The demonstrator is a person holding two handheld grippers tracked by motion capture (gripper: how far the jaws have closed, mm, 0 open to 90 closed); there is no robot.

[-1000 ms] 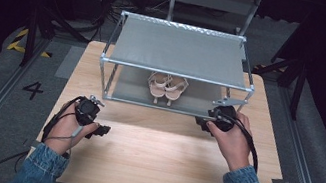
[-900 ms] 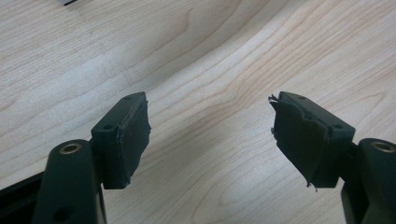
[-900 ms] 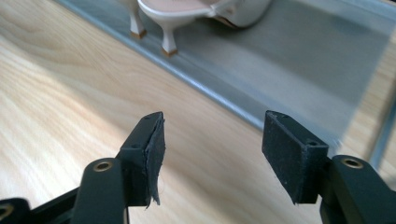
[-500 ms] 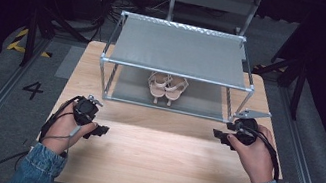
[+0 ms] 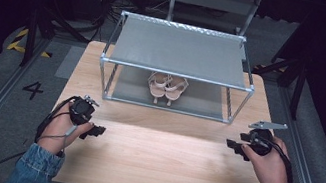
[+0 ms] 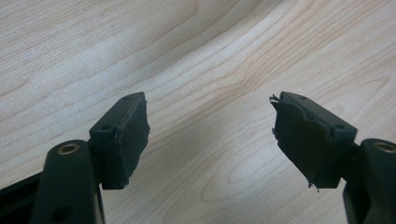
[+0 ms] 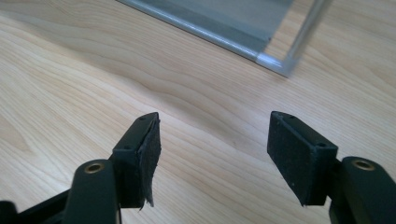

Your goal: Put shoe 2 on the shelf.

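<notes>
The sandals (image 5: 166, 88) looked light and strappy, best pinched by a strap; both grippers' jaws stood wide and empty, the right gripper's (image 5: 237, 148) having just opened further.

The top shelf of the rack (image 5: 180, 51) hides the heels of the sandals (image 5: 166, 88) below it. In the right gripper view the picture's top edge cuts off the rack's lower frame (image 7: 224, 25).
</notes>
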